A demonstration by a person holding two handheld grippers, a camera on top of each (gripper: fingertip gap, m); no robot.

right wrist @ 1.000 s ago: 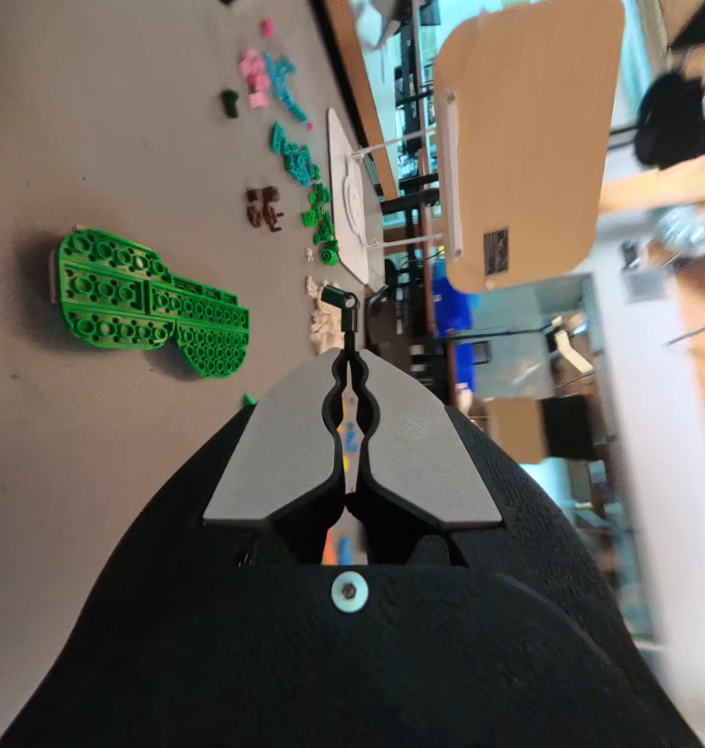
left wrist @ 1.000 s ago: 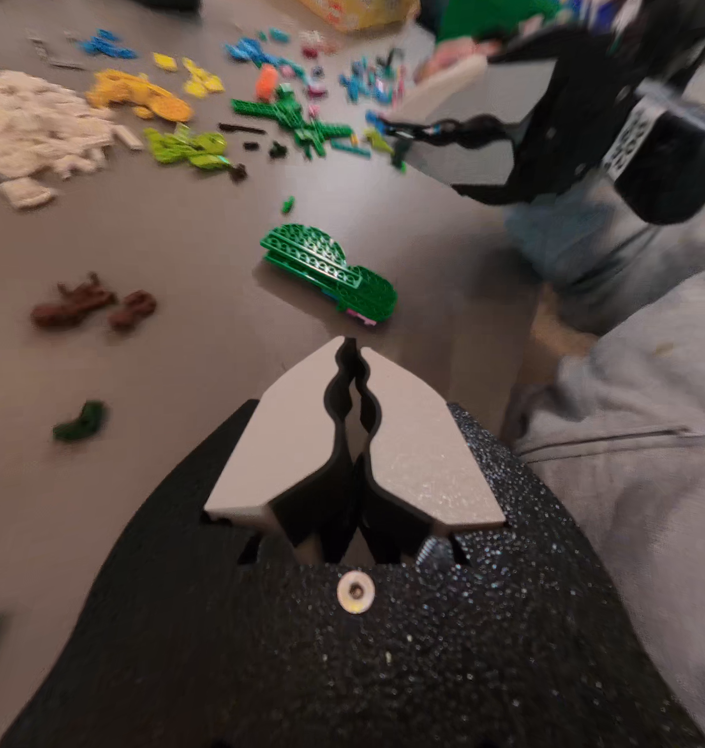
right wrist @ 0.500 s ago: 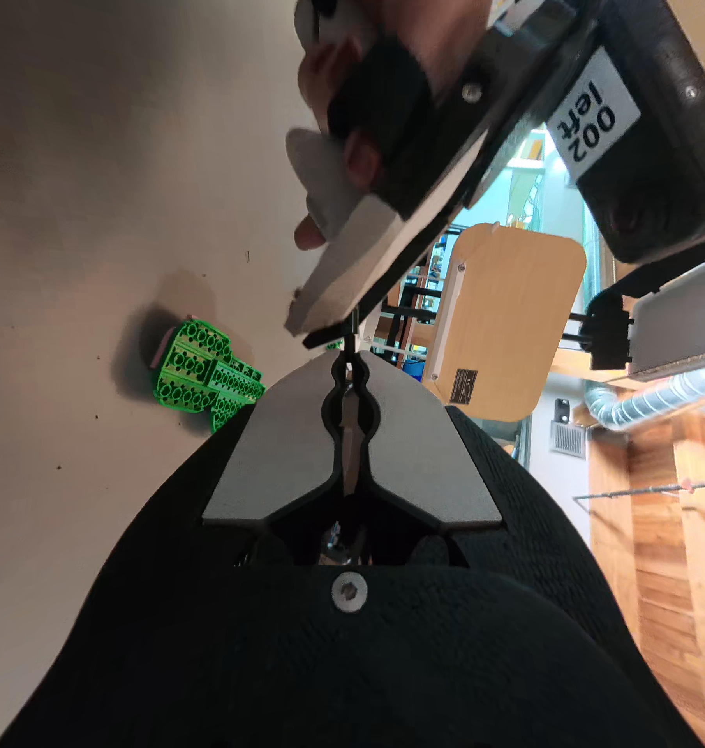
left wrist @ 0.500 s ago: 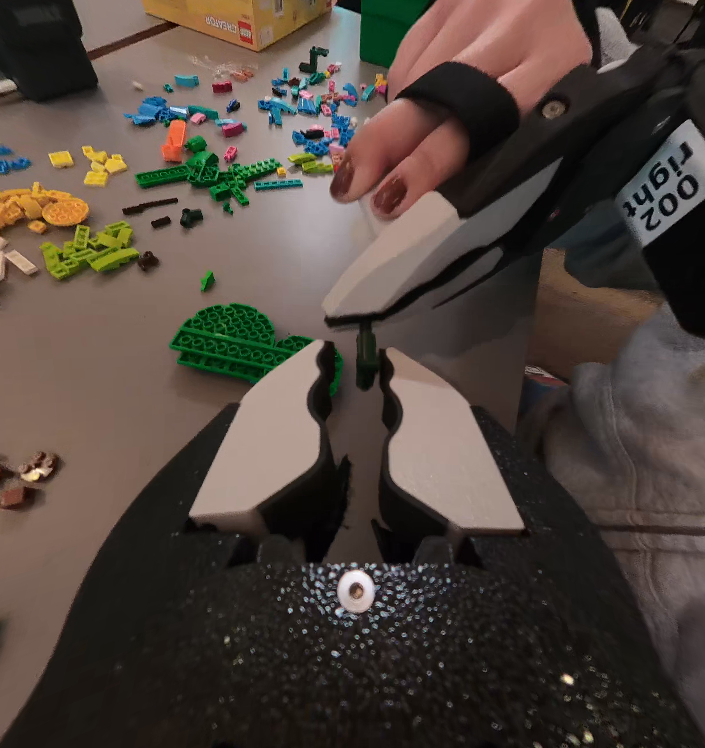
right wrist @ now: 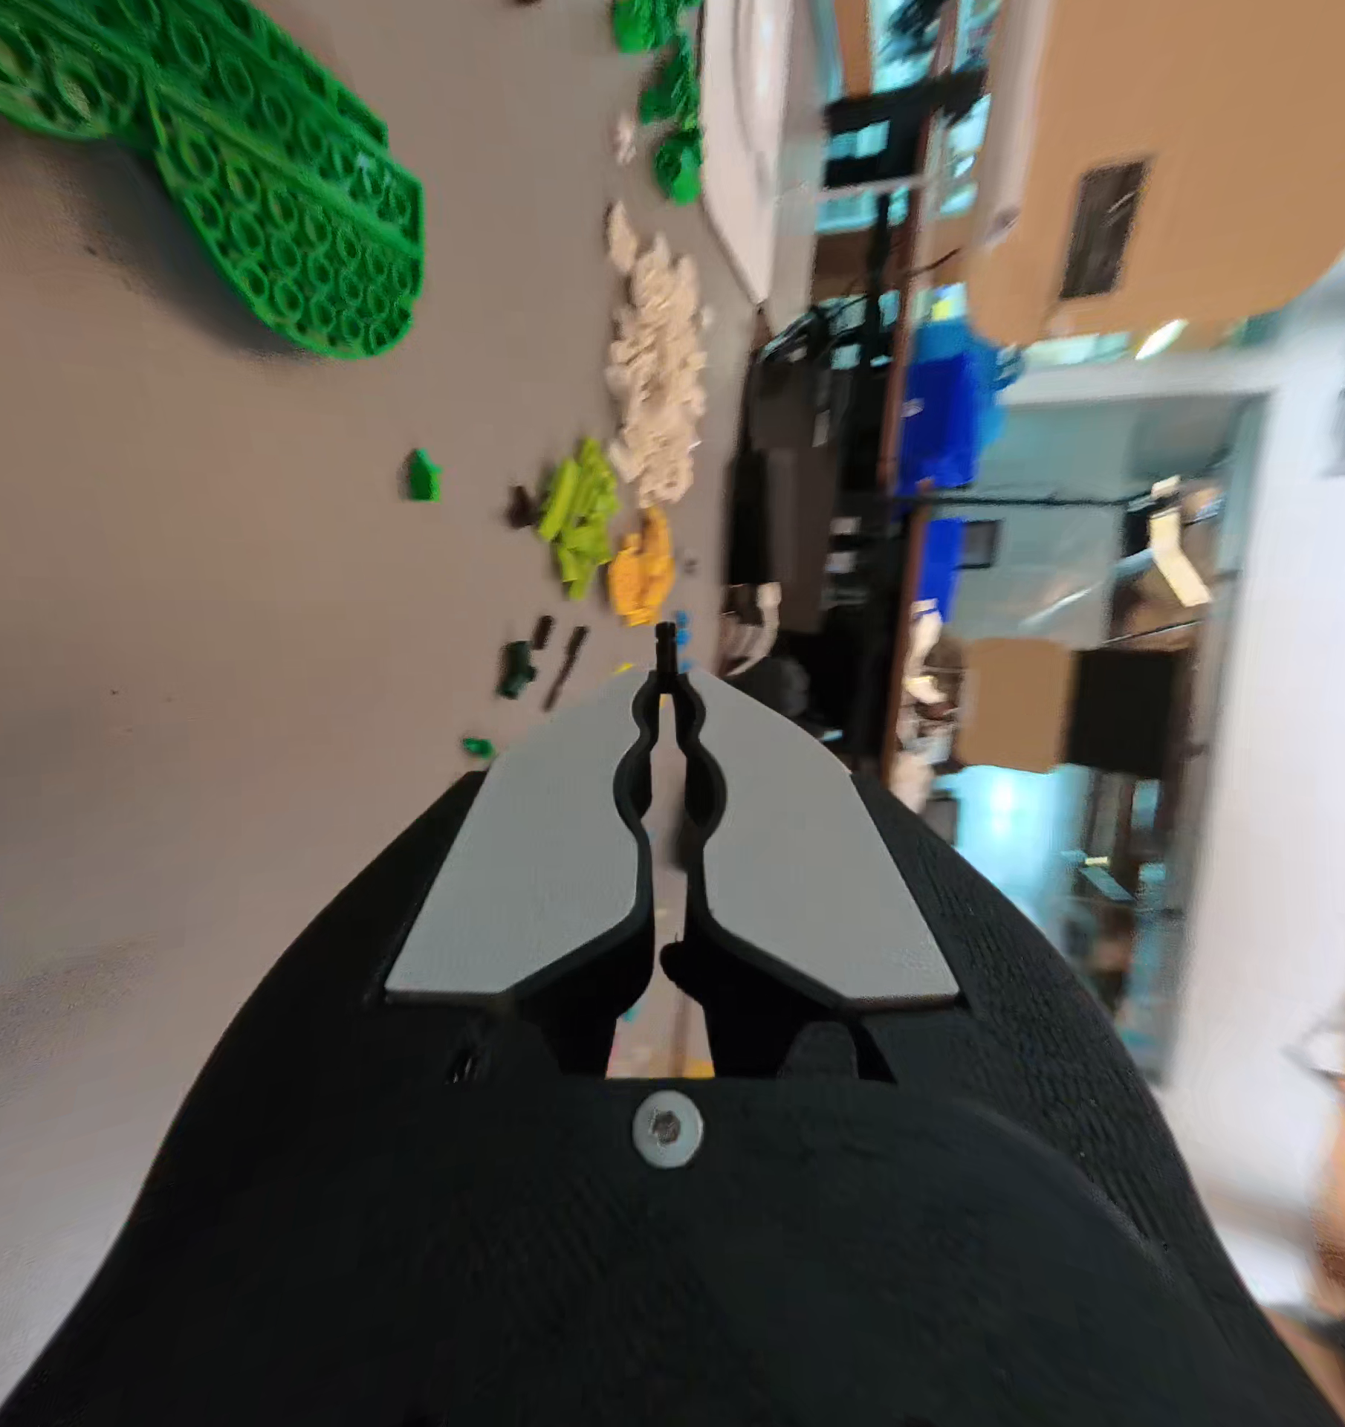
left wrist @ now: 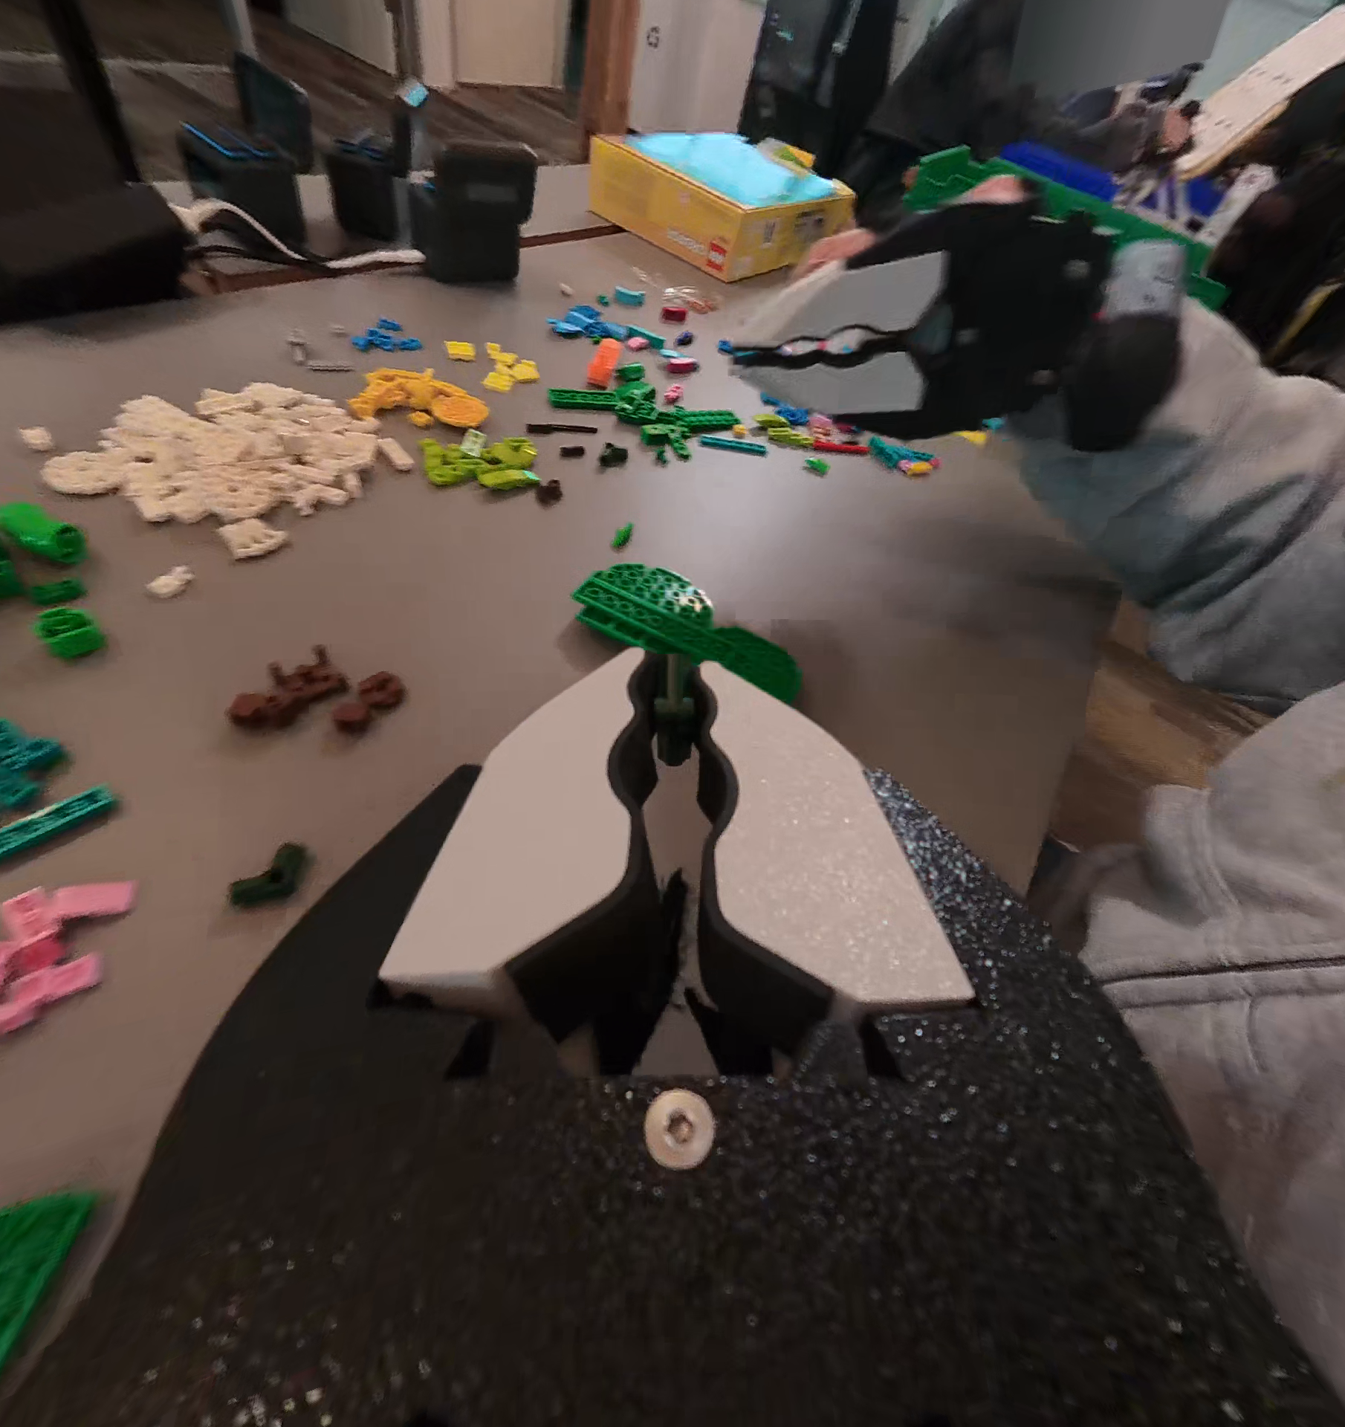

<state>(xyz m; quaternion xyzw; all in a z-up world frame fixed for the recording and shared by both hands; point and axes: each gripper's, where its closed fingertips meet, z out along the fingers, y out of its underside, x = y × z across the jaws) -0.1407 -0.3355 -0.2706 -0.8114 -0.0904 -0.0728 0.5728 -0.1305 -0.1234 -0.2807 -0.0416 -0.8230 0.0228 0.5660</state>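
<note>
In the left wrist view, the left gripper has its jaws closed narrowly on a small dark green rod piece, just in front of a green studded plate assembly lying on the grey counter. Brown pieces and a heap of white bricks lie to the left; the right gripper hovers farther off. In the right wrist view, the right gripper pinches a thin black pin at its tips, the jaws nearly together, with the green plate assembly well apart at upper left.
</note>
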